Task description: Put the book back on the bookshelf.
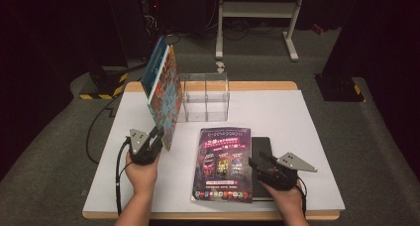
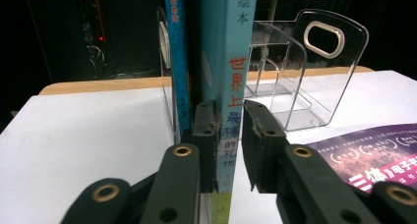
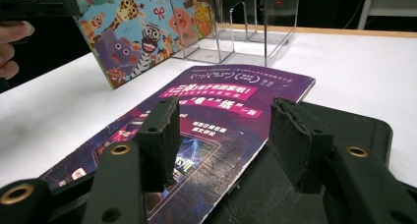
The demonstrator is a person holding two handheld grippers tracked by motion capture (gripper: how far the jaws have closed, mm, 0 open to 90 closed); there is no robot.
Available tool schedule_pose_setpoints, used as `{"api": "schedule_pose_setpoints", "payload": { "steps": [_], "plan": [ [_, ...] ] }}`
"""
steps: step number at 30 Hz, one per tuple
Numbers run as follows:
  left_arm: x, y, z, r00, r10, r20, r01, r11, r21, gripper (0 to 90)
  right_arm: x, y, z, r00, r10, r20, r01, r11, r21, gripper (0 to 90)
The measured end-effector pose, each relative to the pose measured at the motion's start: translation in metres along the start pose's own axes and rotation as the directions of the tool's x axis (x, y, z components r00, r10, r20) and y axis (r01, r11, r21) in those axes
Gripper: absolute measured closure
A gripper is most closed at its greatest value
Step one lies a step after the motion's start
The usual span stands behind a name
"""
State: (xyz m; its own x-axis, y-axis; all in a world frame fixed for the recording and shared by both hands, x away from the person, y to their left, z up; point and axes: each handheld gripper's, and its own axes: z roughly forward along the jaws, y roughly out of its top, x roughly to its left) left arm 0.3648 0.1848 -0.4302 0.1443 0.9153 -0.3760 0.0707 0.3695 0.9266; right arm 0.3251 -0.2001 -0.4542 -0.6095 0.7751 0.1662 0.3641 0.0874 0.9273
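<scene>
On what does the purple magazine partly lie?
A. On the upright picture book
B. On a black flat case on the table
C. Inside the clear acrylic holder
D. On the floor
B: the purple magazine lies flat with its right edge overlapping the black flat case.

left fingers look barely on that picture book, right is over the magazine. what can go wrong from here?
1. The picture book stands on edge, tilted; a gap shows at one pad of the left gripper, so it may tip onto the magazine.
2. It could knock the clear file holder beside it.
3. The right gripper, open across the magazine's edge, might nudge it off the black folder.
</scene>
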Motion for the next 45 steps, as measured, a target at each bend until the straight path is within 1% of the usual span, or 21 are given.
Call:
{"api": "schedule_pose_setpoints", "payload": {
  "steps": [3, 5, 12, 16, 26, 31, 34, 36, 38, 40, 42, 43, 45],
  "plan": [
    [0.001, 0.000, -0.002, 1.0000, -0.001, -0.004, 0.001, 1.0000, -0.005, 69.7, 0.000, 0.000, 0.000, 1.0000, -0.001, 0.000, 0.001, 1.000, 0.000, 45.5],
    [0.003, 0.001, -0.004, 1.0000, 0.003, -0.003, -0.003, 1.0000, 0.000, 68.1, 0.000, 0.000, 0.000, 1.0000, -0.001, 0.001, 0.001, 1.000, 0.001, 45.4],
    [0.007, 0.002, -0.008, 1.0000, -0.002, 0.003, 0.002, 1.0000, 0.006, 67.0, 0.001, 0.000, 0.001, 1.0000, -0.005, 0.003, 0.004, 1.000, 0.004, 45.4],
    [0.009, 0.001, -0.009, 1.0000, 0.004, 0.007, -0.004, 1.0000, 0.007, 65.8, 0.001, 0.000, 0.001, 1.0000, -0.004, 0.004, 0.004, 1.000, 0.004, 45.4],
    [0.008, 0.001, -0.012, 0.9999, -0.001, 0.016, 0.001, 0.9999, 0.011, 62.9, 0.001, -0.001, 0.001, 1.0000, -0.005, 0.003, 0.005, 1.000, 0.006, 45.5],
    [0.009, 0.000, -0.013, 0.9998, 0.006, 0.021, -0.007, 0.9997, 0.022, 61.6, 0.001, -0.001, 0.001, 1.0000, -0.005, 0.003, 0.005, 1.000, 0.006, 45.5],
    [0.011, -0.002, -0.013, 0.9996, 0.010, 0.026, -0.010, 0.9994, 0.033, 59.5, 0.001, -0.001, 0.001, 1.0000, -0.003, 0.002, 0.003, 1.000, 0.007, 45.4],
    [0.012, -0.003, -0.014, 0.9993, 0.019, 0.032, -0.020, 0.9986, 0.048, 58.9, 0.001, -0.001, 0.001, 1.0000, -0.002, 0.002, 0.002, 1.000, 0.008, 45.4],
    [0.013, -0.005, -0.014, 0.9991, 0.022, 0.035, -0.024, 0.9982, 0.055, 56.2, 0.001, -0.001, 0.001, 1.0000, -0.002, 0.002, 0.002, 1.000, 0.008, 45.4],
    [0.015, -0.007, -0.015, 0.9988, 0.019, 0.045, -0.022, 0.9973, 0.070, 53.0, 0.001, -0.001, 0.001, 1.0000, -0.002, 0.002, 0.002, 1.000, 0.008, 45.5],
    [0.016, -0.009, -0.015, 0.9986, 0.017, 0.049, -0.021, 0.9965, 0.081, 52.1, 0.001, -0.001, 0.001, 1.0000, -0.002, 0.002, 0.002, 1.000, 0.009, 45.4],
    [0.017, -0.010, -0.016, 0.9984, 0.007, 0.056, -0.012, 0.9962, 0.086, 50.3, 0.001, -0.001, 0.001, 1.0000, -0.002, 0.002, 0.002, 1.000, 0.008, 45.4],
    [0.018, -0.012, -0.016, 0.9981, 0.010, 0.062, -0.016, 0.9943, 0.105, 47.8, 0.001, -0.001, 0.001, 1.0000, -0.003, 0.002, 0.003, 1.000, 0.007, 45.4]
  ]
}}
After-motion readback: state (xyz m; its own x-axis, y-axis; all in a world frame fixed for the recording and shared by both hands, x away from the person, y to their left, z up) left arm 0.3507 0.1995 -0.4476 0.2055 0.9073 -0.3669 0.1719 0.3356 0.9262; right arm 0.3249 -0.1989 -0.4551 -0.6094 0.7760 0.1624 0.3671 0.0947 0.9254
